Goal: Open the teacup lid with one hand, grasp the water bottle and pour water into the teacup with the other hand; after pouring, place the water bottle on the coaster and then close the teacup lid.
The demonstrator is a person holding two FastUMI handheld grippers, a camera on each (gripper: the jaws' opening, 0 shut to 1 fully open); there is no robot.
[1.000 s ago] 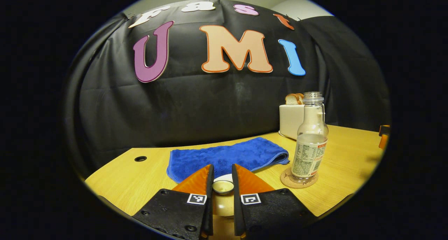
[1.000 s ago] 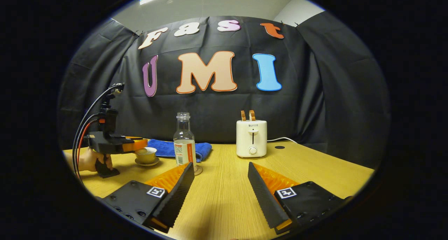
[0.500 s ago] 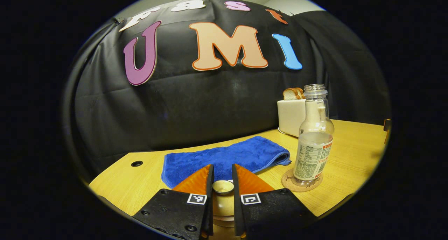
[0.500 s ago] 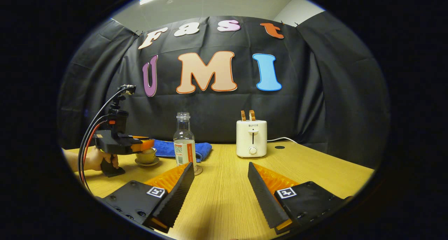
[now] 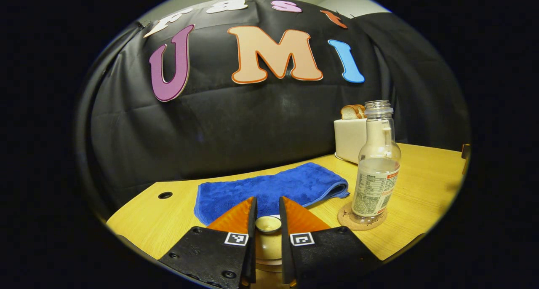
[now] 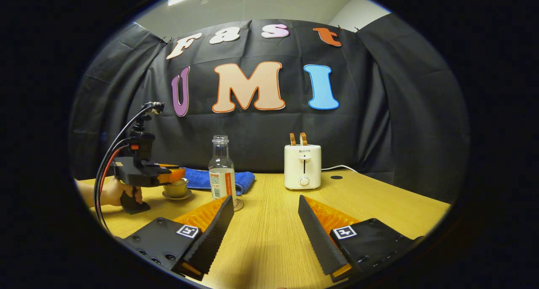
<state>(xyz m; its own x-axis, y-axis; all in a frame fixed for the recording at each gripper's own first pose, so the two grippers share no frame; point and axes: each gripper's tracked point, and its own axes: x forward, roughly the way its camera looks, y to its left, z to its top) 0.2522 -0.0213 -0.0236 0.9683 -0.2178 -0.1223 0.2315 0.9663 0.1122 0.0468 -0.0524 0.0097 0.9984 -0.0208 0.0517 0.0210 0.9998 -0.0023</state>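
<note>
Presently, lid knob sat clamped between the left gripper fingers, lower centre.
Right gripper stood wide open, holding nothing; water bottle upright on coaster, centre left.

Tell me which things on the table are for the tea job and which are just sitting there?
For the job: teacup, its lid gripped by the left gripper, water bottle, coaster, right gripper.

Just lying about: blue towel, toaster with bread.
</note>
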